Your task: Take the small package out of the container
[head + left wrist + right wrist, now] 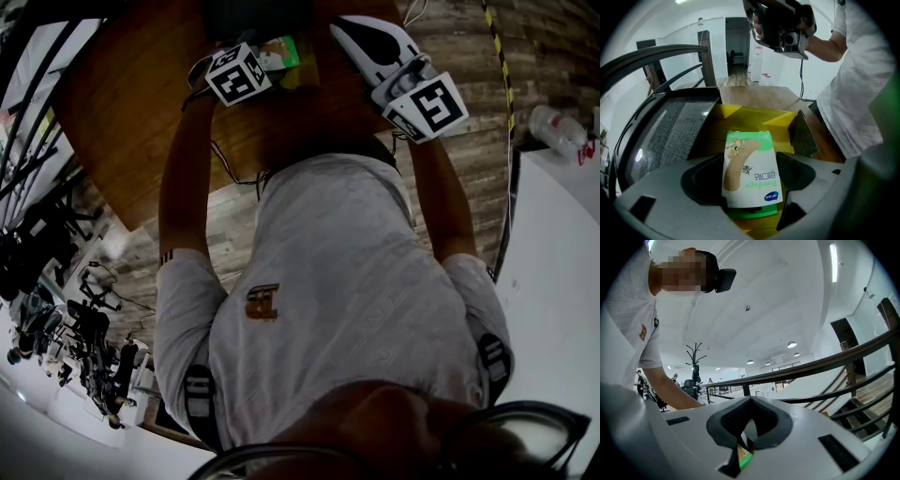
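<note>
The small package (751,168) is a white and green bandage box with a cartoon print. My left gripper (748,174) is shut on it, one dark pad at each side. It hangs over the open yellow container (750,117). From the head view the package (282,52) pokes out past the left gripper (265,58) above the wooden table (122,103). My right gripper (354,30) is raised beside it and points upward. Its jaws (750,404) are shut with the pads touching and nothing between them. A green sliver (744,456) shows through the gap below the pads.
A dark grey mesh panel (677,133) lies left of the container, and a dark flap (804,133) stands at its right. Black curved rails (820,364) run behind. A person in a white shirt (347,281) holds both grippers. A white surface (562,281) is at the right.
</note>
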A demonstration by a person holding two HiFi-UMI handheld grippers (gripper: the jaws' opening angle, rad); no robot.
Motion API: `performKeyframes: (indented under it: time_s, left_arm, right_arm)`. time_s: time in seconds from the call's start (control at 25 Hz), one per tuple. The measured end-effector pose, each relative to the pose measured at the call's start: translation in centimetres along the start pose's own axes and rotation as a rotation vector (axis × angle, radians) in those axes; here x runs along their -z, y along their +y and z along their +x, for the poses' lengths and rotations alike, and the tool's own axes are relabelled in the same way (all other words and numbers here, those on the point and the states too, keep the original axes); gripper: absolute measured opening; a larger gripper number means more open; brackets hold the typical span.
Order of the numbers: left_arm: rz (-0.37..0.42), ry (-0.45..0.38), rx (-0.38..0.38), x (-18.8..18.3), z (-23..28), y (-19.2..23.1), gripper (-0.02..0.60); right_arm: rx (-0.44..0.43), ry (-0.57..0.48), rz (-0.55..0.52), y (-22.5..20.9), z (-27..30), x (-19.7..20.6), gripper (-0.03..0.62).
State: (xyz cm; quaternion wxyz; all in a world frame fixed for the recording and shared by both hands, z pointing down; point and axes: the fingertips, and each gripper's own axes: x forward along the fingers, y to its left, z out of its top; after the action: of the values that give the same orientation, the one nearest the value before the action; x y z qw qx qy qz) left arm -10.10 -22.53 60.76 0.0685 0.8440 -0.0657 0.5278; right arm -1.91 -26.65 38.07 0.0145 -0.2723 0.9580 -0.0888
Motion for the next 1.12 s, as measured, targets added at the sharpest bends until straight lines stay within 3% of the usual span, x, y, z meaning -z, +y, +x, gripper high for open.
performKeyframes:
  time_s: [0.44, 1.12]
  left_arm:
    - [-0.032, -0.063, -0.055, -0.8, -1.9, -0.5, 0.37]
    - [-0.113, -0.371, -0.254, -5.7, -9.1, -1.3, 0.37]
  right_arm:
    - [-0.019, 0.0, -0.011, 1.1, -0.3, -0.3, 0.031]
    - [-0.054, 0.002, -0.047, 3.9, -0.8, -1.6, 0.031]
